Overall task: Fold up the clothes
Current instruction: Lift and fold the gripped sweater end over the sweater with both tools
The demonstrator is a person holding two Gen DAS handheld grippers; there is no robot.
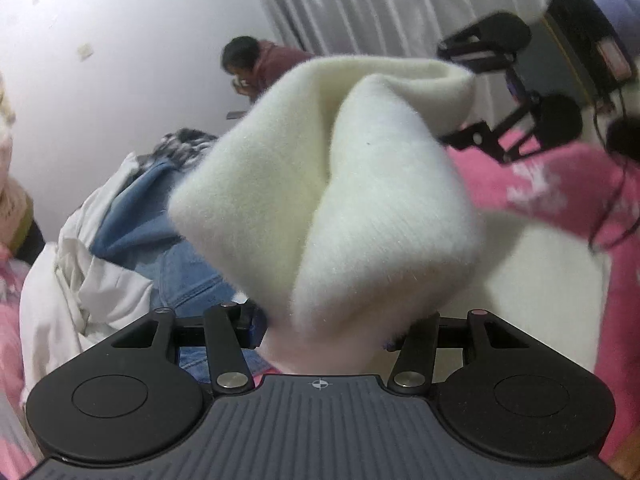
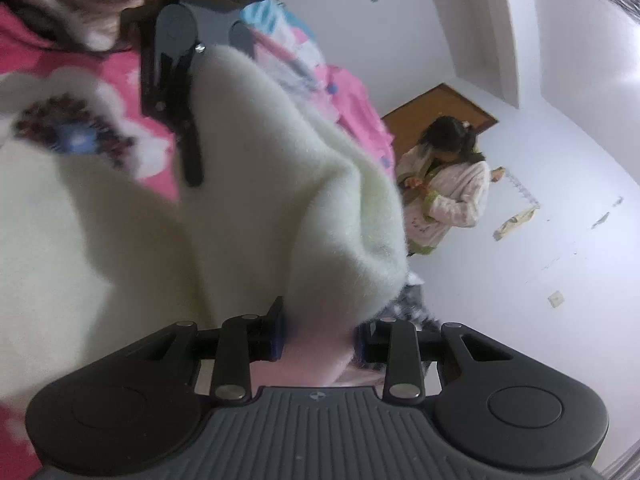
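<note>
Left tool (image 1: 326,332) clamps cream knit (image 1: 320,200) | right tool (image 2: 320,340) clamps knit too | step: carrying fold over | next: lay flat, release.

Sweater (image 1: 328,200): held up between both grippers, filling the middle of each wrist view.
Left gripper (image 1: 326,330): clamped on a bunched fold at the sweater's near end.
Right gripper (image 2: 320,340): clamped on another fold; also seen at upper right in the left view.
Clothes pile (image 1: 132,240): lower left, behind the sweater.
Seated person (image 1: 260,66): beyond the pile, before the curtain (image 1: 380,4).
Standing person (image 2: 448,184): right of the sweater, by the wall.
</note>
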